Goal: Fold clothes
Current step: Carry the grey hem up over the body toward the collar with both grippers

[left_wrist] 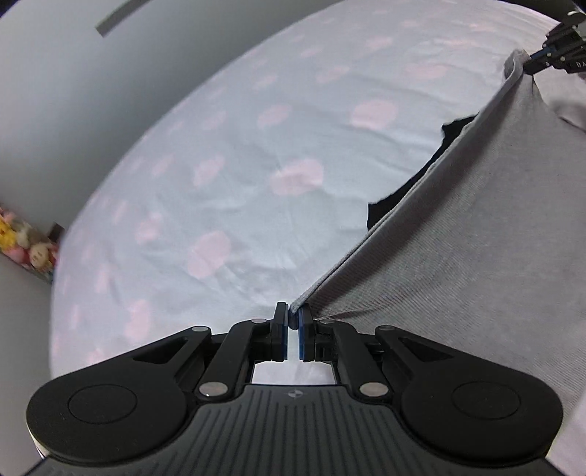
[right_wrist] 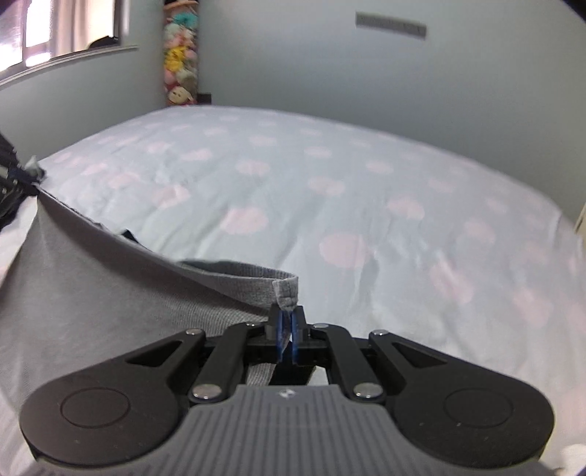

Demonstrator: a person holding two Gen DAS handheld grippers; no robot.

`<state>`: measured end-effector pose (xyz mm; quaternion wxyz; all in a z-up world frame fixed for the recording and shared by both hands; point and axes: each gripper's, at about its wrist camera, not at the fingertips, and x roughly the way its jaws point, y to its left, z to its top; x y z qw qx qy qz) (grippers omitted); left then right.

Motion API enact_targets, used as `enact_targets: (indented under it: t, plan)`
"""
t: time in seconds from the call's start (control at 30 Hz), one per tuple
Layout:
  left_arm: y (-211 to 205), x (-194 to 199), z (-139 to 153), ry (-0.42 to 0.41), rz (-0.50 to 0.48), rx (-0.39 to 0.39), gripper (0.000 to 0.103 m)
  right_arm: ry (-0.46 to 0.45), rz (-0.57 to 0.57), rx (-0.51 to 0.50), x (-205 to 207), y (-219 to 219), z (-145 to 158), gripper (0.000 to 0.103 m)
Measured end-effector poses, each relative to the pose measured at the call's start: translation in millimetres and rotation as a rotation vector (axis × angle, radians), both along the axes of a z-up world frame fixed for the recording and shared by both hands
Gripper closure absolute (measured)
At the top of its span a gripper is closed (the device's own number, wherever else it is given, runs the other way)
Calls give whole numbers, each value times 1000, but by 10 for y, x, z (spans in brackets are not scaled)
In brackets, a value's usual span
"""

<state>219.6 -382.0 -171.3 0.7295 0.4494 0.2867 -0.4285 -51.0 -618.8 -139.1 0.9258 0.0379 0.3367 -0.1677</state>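
Observation:
A grey ribbed garment (left_wrist: 468,227) hangs stretched between both grippers above the bed. My left gripper (left_wrist: 292,318) is shut on one corner of its edge, and the taut hem runs up to the right gripper (left_wrist: 538,62) at the top right of the left wrist view. In the right wrist view my right gripper (right_wrist: 287,322) is shut on the other corner of the grey garment (right_wrist: 110,300), whose hem stretches left to the left gripper (right_wrist: 22,179) at the frame's edge. Something black (left_wrist: 410,190) shows behind the hem.
Below lies a bed (right_wrist: 329,190) with a pale blue sheet dotted with pink. Grey walls (right_wrist: 366,73) stand behind it. A column of plush toys (right_wrist: 181,62) fills the corner next to a window (right_wrist: 62,29).

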Motion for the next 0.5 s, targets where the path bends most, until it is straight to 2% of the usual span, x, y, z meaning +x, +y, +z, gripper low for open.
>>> enact_targets:
  t: [0.17, 0.33, 0.4, 0.47, 0.5]
  plan:
    - [-81, 192, -317, 38, 31, -3, 100, 17, -27, 41, 163, -131, -329, 98]
    - [-139, 294, -501, 68, 59, -17, 99, 39, -57, 89, 247, -247, -534, 97]
    - [-137, 315, -520, 76, 80, -33, 99, 41, -73, 104, 281, -257, -571, 93]
    - [-98, 322, -481, 81, 109, -56, 93, 34, -99, 118, 273, -265, -557, 90]
    - [-63, 316, -443, 79, 131, -69, 93, 29, -112, 126, 246, -263, -532, 82]
